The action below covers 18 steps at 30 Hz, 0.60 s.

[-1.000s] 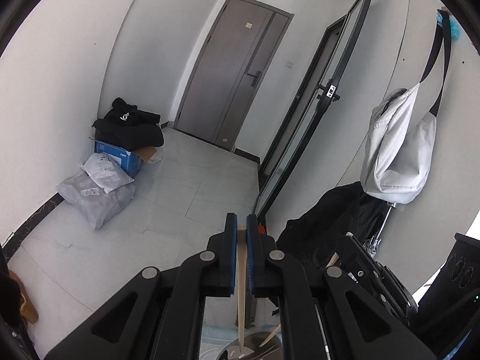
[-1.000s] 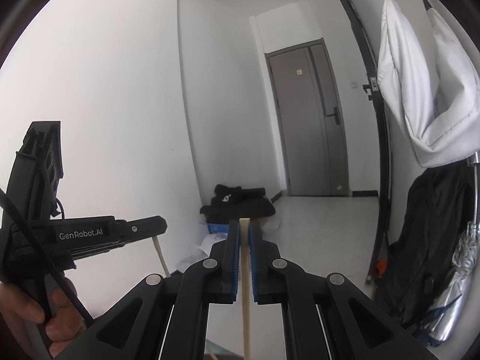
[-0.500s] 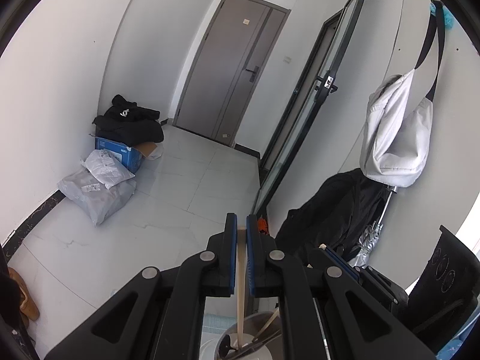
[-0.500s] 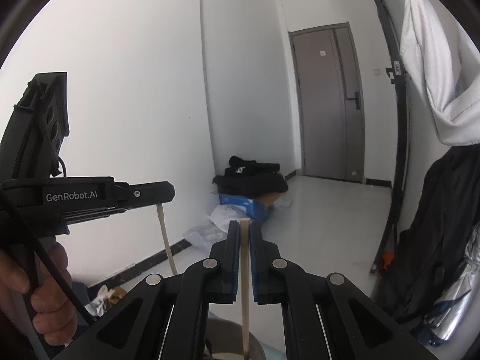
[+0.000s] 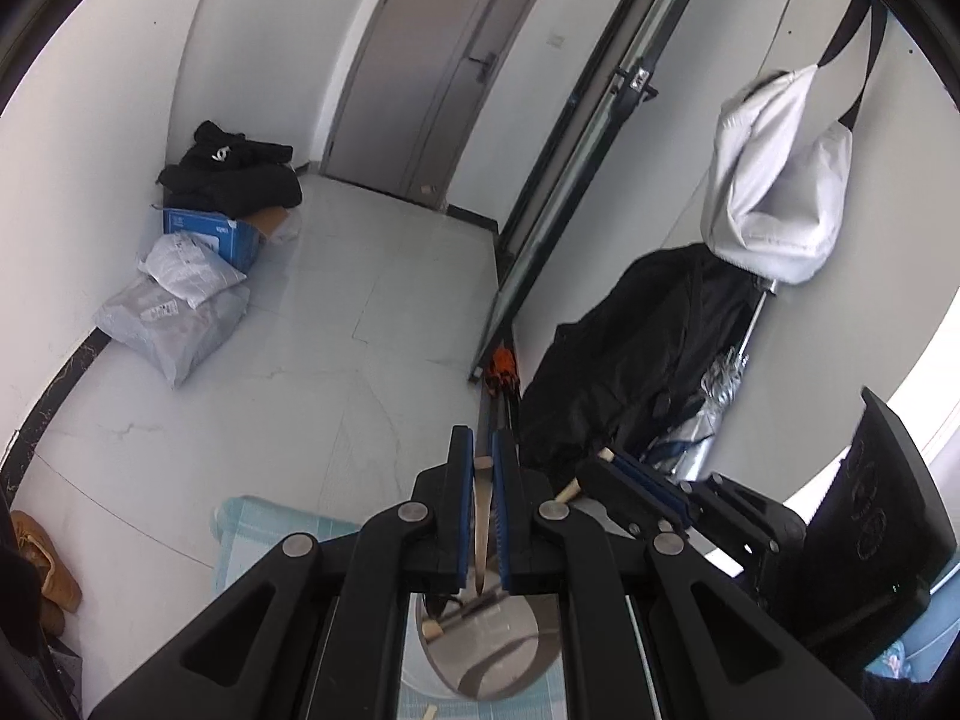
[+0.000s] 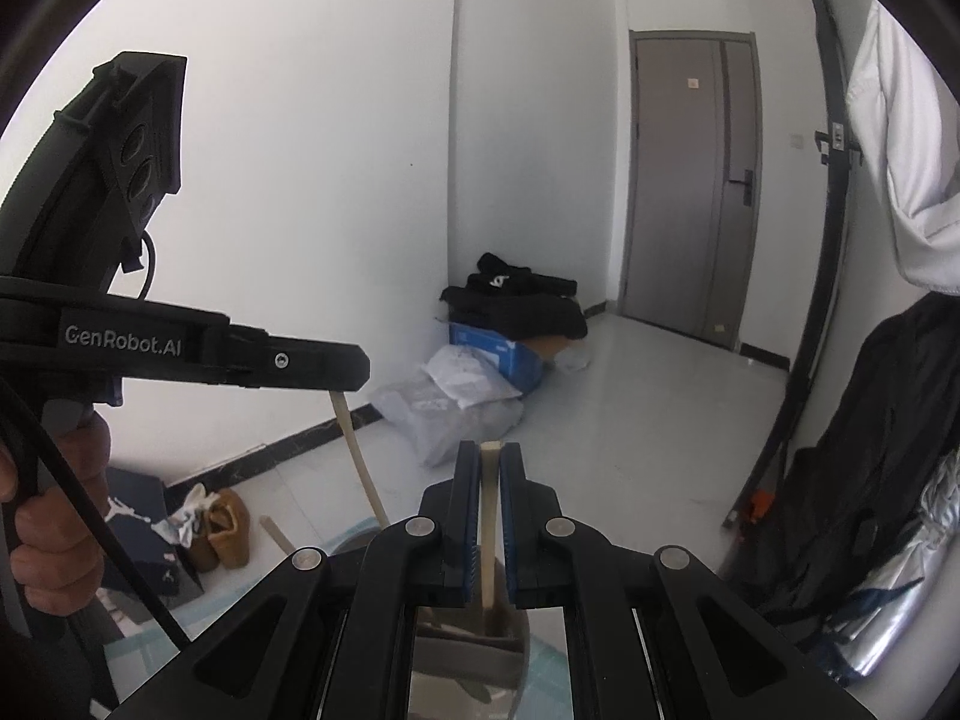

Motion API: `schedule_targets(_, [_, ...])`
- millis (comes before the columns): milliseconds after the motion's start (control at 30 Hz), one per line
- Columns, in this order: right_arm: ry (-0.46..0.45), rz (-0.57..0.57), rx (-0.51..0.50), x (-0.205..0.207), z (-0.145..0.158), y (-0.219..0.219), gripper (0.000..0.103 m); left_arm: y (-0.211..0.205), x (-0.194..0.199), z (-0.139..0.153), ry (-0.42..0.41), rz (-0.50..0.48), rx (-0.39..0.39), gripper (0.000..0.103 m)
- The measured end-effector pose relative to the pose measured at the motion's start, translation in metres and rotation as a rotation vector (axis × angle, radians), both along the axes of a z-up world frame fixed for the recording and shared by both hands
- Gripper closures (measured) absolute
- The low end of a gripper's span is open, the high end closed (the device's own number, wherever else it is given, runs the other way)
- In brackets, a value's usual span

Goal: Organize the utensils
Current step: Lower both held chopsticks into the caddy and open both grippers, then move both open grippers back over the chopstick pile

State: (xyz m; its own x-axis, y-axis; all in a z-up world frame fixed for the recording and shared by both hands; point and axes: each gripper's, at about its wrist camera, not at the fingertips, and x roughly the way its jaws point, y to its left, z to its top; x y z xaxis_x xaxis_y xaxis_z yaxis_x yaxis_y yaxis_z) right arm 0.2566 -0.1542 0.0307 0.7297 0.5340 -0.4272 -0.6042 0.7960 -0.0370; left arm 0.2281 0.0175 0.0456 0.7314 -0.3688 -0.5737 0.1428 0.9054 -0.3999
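My left gripper (image 5: 482, 450) is shut on a pale wooden utensil handle (image 5: 482, 516) that hangs down into a round metal holder (image 5: 486, 648) on a light blue mat (image 5: 264, 534). Other utensils lie inside the holder. My right gripper (image 6: 491, 462) is shut on a second pale wooden handle (image 6: 489, 528) that points down into the same holder (image 6: 468, 654). The left gripper shows in the right wrist view (image 6: 354, 372) with its handle (image 6: 360, 462) hanging below it. The right gripper shows in the left wrist view (image 5: 612, 468), close to the right of the left one.
A grey door (image 5: 432, 60) stands at the far end of a tiled floor. Parcels and a blue box (image 5: 204, 240) with black clothes lie at the left wall. A black coat (image 5: 636, 354) and a white bag (image 5: 774, 180) hang on the right. Shoes (image 6: 222, 528) sit by the wall.
Both grippers have tilted downward over the holder, which now shows more fully below them. Each still holds its wooden handle. The two grippers have come closer together.
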Motion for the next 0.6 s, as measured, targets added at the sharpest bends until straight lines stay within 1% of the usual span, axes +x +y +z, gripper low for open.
schedule_targets(67, [0.045, -0.013, -0.013, 0.001, -0.002, 0.002, 0.096, -0.001, -0.002, -0.002, 0.03, -0.026, 0.0, 0.099])
schedule_targets(100, [0.059, -0.017, -0.013, 0.002, -0.002, 0.001, 0.096, -0.001, -0.004, -0.003, 0.04, -0.018, 0.002, 0.098])
schedule_targets(167, [0.08, -0.017, -0.004, 0.0, -0.002, 0.0, 0.093, 0.001, -0.005, -0.004, 0.063, -0.006, 0.003, 0.091])
schedule_targets(200, [0.084, -0.026, -0.002, -0.003, -0.002, -0.001, 0.088, 0.003, -0.005, -0.004, 0.082, 0.003, 0.0, 0.083])
schedule_targets(233, [0.086, -0.039, 0.006, -0.005, -0.001, -0.004, 0.082, 0.007, -0.007, -0.004, 0.088, 0.011, -0.016, 0.078])
schedule_targets(300, [0.1, -0.055, 0.04, -0.01, 0.002, -0.011, 0.08, 0.013, -0.011, -0.001, 0.088, 0.031, -0.029, 0.074])
schedule_targets(333, [0.104, -0.067, 0.044, -0.012, 0.004, -0.013, 0.079, 0.016, -0.013, 0.001, 0.092, 0.051, -0.023, 0.069])
schedule_targets(400, [0.105, -0.086, 0.056, -0.02, 0.007, -0.02, 0.071, 0.023, -0.021, 0.005, 0.09, 0.087, -0.024, 0.064])
schedule_targets(467, [0.107, -0.097, 0.075, -0.029, 0.01, -0.027, 0.066, 0.028, -0.029, 0.008, 0.089, 0.124, -0.012, 0.058])
schedule_targets(533, [0.104, -0.111, 0.09, -0.039, 0.014, -0.032, 0.062, 0.028, -0.04, 0.013, 0.076, 0.151, 0.001, 0.044])
schedule_targets(600, [0.106, -0.125, 0.106, -0.05, 0.019, -0.038, 0.06, 0.027, -0.049, 0.016, 0.059, 0.176, 0.025, 0.036])
